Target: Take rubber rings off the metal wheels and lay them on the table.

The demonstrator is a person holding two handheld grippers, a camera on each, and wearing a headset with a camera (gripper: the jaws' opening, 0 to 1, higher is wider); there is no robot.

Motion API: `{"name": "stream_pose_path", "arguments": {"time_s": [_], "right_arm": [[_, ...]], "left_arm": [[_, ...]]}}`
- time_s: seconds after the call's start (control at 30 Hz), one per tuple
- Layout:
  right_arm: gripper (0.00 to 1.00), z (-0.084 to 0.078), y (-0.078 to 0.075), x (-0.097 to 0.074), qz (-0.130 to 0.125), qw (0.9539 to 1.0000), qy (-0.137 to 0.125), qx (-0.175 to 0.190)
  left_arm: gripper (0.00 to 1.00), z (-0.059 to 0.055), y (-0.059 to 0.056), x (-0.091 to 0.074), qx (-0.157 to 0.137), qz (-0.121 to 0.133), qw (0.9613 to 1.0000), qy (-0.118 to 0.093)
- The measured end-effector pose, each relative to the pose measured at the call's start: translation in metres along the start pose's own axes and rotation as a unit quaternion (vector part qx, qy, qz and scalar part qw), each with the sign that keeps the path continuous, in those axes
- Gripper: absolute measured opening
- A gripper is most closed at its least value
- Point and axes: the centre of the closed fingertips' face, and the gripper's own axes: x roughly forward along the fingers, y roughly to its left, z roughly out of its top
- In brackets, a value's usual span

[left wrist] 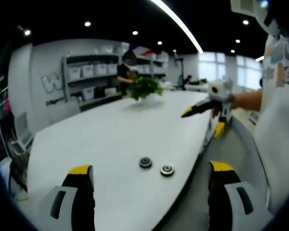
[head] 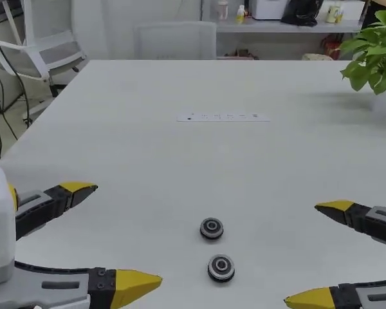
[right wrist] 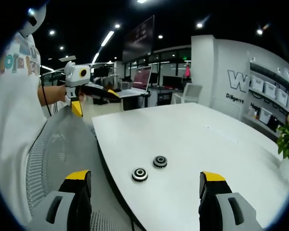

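A: Your left gripper [head: 125, 234] sits low on your left with its jaws spread wide and nothing between them. Your right gripper [head: 303, 252] mirrors it on your right, jaws just as far apart.

B: Between them you have the near wheel [head: 220, 268] and, just beyond it, the far wheel [head: 211, 228]. Both lie flat on the table [head: 180, 148], close together but not touching. Each wears its black rubber ring [head: 210, 270].

A: Your gripper views put both wheels near the table edge on your side, so you have little tabletop behind them.

B: Past the wheels you get a wide open surface up to a paper strip [head: 222, 117] at mid-table. The left edge runs away diagonally beside a white chair [head: 26, 55].

A: Farther off, a plant [head: 375, 55] leans over the far right side. The shelf bins [left wrist: 86, 72] are too small for you to tell their contents.
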Motion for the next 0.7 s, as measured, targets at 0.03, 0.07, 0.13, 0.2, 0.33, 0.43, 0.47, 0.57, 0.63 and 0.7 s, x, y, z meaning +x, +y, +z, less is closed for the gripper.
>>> {"name": "stream_pose_path", "arguments": {"time_s": [0.03, 0.07, 0.13, 0.2, 0.33, 0.43, 0.47, 0.57, 0.63, 0.7], "right_arm": [[0.93, 0.000, 0.000, 0.000, 0.000, 1.0000, 0.000, 0.000], [0.93, -0.001, -0.001, -0.001, 0.000, 1.0000, 0.000, 0.000], [0.93, -0.002, 0.000, -0.001, -0.001, 1.0000, 0.000, 0.000], [0.93, -0.002, 0.000, -0.001, 0.000, 1.0000, 0.000, 0.001], [0.93, -0.006, 0.001, 0.001, 0.001, 1.0000, 0.003, 0.001], [0.93, -0.006, 0.001, 0.001, 0.001, 1.0000, 0.003, 0.000], [0.93, -0.006, 0.001, 0.002, 0.001, 1.0000, 0.001, -0.001], [0.93, -0.003, 0.001, 0.002, 0.001, 1.0000, -0.005, -0.002], [0.92, -0.003, 0.000, 0.002, 0.000, 1.0000, -0.003, -0.004], [0.92, -0.002, 0.000, 0.003, 0.000, 1.0000, -0.003, -0.008]], "left_arm": [[1.00, -0.001, 0.000, 0.000, 0.000, 0.000, 1.0000, 0.001], [1.00, -0.002, -0.001, -0.001, 0.000, -0.001, 1.0000, 0.002], [1.00, -0.004, -0.001, -0.001, -0.001, -0.002, 1.0000, 0.004], [1.00, -0.006, -0.001, -0.001, -0.001, -0.002, 1.0000, 0.006], [1.00, -0.011, -0.003, 0.001, -0.001, -0.006, 0.9999, 0.014], [0.97, -0.010, -0.008, 0.003, 0.009, -0.014, 0.9997, 0.015], [0.98, -0.010, -0.009, 0.003, 0.012, -0.016, 0.9997, 0.018], [0.98, -0.009, -0.009, 0.004, 0.022, -0.015, 0.9994, 0.020], [0.98, -0.009, -0.008, 0.005, 0.025, -0.016, 0.9994, 0.020], [0.98, -0.008, -0.008, 0.005, 0.027, -0.017, 0.9993, 0.019]]}}
